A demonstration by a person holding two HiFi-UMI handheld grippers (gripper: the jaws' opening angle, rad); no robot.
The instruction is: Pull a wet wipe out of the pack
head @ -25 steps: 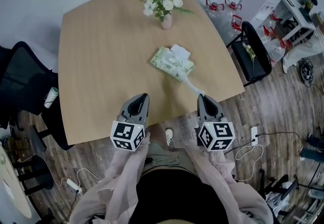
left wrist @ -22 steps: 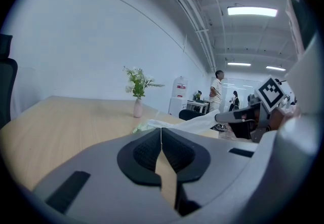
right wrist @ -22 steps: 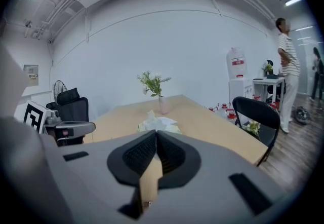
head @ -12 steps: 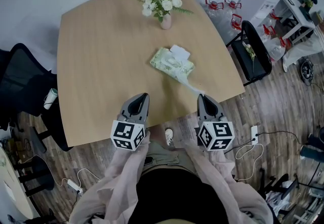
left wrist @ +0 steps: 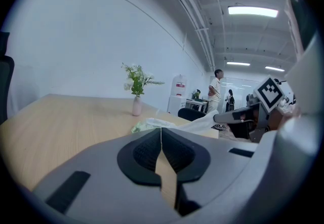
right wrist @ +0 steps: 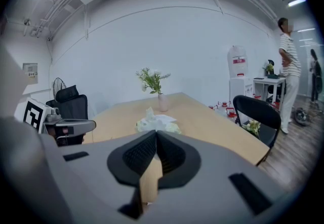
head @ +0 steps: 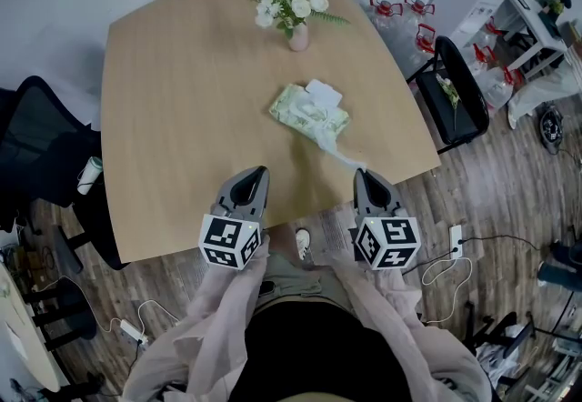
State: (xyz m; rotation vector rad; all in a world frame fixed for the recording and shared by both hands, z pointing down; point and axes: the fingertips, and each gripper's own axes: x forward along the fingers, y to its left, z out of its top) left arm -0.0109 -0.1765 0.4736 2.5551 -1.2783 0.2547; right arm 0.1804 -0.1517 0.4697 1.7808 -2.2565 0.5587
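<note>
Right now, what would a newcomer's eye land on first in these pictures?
A white wet wipe stretches from the green pack in the middle of the table to the right gripper, whose jaws are shut on its end. The left gripper hovers beside it over the near edge, jaws shut and empty; a vase of flowers stands at the far side.

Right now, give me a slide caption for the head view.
Right gripper pinches a wipe stretched from the pack; left gripper hovers shut.

Head view steeply overhead; both gripper views low across table (head: 182, 109), sharing vase (right wrist: 162, 102).
</note>
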